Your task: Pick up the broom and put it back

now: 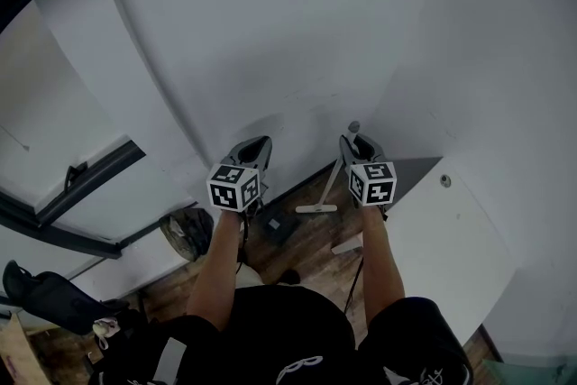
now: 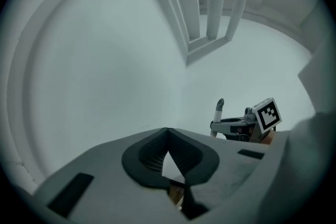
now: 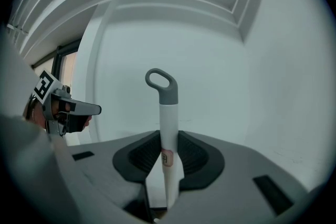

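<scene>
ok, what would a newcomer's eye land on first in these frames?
The broom stands upright in the middle of the right gripper view. The right gripper is clamped on its white handle, with the grey loop end poking up above the jaws. Beside it the left gripper is shut on nothing. Both point at a bare white wall, with a wooden floor far below in the head view.

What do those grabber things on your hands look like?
The left gripper and right gripper are grey shells with dark ribbed pads. Each carries a white cube with black square markers. The person wears a black top with white print.
</scene>
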`<state>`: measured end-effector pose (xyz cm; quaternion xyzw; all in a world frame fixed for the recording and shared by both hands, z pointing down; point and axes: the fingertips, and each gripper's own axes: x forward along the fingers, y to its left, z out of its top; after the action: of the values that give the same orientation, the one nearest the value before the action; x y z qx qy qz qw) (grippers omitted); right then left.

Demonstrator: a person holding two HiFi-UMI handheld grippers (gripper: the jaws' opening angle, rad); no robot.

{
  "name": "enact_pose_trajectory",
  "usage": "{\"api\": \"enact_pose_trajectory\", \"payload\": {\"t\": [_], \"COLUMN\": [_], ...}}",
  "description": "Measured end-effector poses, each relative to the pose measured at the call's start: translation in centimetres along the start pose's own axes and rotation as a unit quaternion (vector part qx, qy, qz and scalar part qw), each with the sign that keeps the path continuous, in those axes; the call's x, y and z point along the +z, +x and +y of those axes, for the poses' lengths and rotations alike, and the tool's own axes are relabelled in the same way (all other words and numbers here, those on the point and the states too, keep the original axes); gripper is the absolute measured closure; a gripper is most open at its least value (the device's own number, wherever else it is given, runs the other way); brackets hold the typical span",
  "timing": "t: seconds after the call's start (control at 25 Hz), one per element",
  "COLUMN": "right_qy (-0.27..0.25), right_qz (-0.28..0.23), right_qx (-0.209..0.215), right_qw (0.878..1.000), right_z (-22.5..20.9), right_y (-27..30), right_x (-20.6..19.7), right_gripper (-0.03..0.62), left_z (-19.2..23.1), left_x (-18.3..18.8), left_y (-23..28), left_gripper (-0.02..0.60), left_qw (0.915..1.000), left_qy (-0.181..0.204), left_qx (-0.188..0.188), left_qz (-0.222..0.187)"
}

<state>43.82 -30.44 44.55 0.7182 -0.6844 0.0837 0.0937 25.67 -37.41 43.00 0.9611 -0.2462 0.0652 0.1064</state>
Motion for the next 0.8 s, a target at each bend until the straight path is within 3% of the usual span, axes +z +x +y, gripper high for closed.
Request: {"api": "enact_pose_trajectory", "payload": {"t": [0.8], "right_qy": [-0.006], "right_qz": [-0.002], "right_qx": [0.011], "right_qw": [1.0], "right_z": [0.8], "right_y": [-0.8], "right_x": [0.8], "right_gripper": [0.48], "left_z": [-1.0], "left_x": [-0.2], "left_y": [0.8], "left_gripper": [0.565], "left_qw": [0.9999], "left_qy": [0.004], "left_qx": [-0.012], "left_qz": [0.008]}}
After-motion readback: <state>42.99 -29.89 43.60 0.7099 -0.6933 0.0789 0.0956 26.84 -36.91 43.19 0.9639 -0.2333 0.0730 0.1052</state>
